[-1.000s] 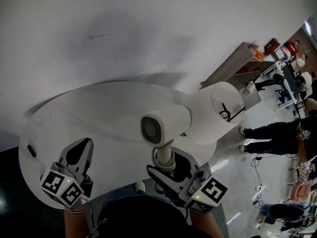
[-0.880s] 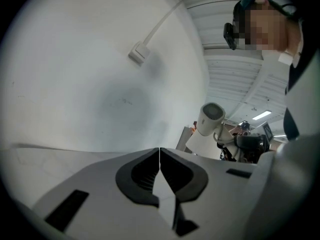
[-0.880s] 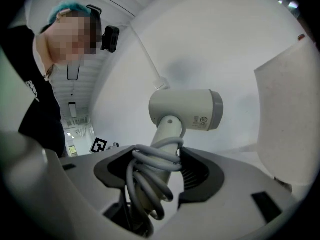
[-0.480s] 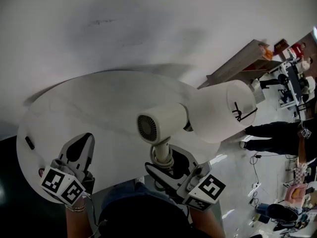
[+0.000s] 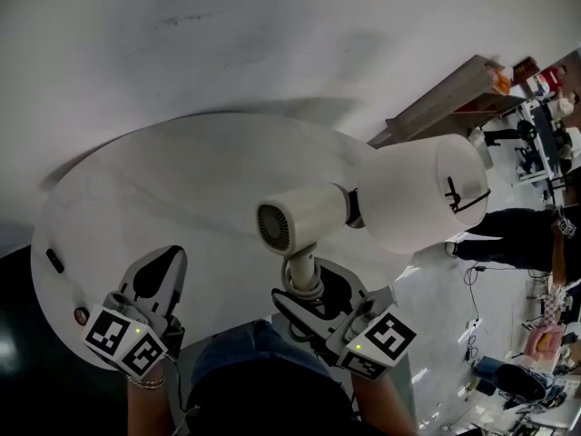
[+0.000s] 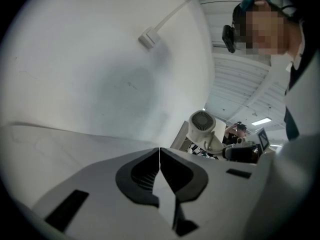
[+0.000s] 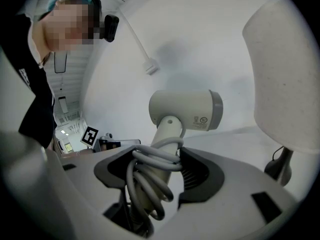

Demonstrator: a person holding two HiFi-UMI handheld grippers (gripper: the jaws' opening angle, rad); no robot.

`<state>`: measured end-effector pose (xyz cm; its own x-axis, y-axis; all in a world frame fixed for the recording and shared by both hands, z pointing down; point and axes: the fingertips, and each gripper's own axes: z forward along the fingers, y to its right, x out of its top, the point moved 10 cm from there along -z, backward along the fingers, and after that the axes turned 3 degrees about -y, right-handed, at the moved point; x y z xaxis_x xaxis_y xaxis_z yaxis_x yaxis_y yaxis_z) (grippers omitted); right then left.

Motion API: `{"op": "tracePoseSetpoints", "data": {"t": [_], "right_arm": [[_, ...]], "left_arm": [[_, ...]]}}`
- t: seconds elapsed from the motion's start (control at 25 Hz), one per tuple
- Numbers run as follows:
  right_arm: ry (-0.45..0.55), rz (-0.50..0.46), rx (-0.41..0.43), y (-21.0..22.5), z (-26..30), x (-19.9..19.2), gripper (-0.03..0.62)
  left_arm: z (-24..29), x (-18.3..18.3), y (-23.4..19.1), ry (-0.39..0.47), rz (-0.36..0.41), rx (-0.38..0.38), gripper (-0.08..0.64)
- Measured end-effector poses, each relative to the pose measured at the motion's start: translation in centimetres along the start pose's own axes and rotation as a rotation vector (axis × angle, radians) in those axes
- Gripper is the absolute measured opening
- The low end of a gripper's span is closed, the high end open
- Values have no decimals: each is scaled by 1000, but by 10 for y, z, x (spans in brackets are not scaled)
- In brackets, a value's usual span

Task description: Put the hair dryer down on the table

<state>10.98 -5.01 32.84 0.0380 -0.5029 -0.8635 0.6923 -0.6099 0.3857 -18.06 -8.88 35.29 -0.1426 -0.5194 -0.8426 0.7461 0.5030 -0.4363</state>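
A cream hair dryer is held upright above the near edge of the round white table, its rear grille facing me. My right gripper is shut on its handle, where the grey cord is wound in loops. In the right gripper view the hair dryer rises between the jaws with its barrel lying sideways. My left gripper hovers over the table's near left part, shut with nothing in it. From the left gripper view the hair dryer shows small at the right.
A white lamp shade stands right behind the dryer's nozzle at the table's right edge. A small dark object and a red dot lie near the table's left rim. A white wall runs behind; a person's legs show far right.
The hair dryer and my right gripper have shifted slightly right and down in view. The left gripper has moved a little lower and to the right. Both grips are unchanged.
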Motion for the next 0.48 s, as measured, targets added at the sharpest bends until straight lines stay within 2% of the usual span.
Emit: {"op": "tracePoseSetpoints", "data": {"t": [0.48], "right_arm": [[-47,95,-68,15,13,-23,285]], "left_arm": [[18,-5,-19,-64,-5,-22,17]]}}
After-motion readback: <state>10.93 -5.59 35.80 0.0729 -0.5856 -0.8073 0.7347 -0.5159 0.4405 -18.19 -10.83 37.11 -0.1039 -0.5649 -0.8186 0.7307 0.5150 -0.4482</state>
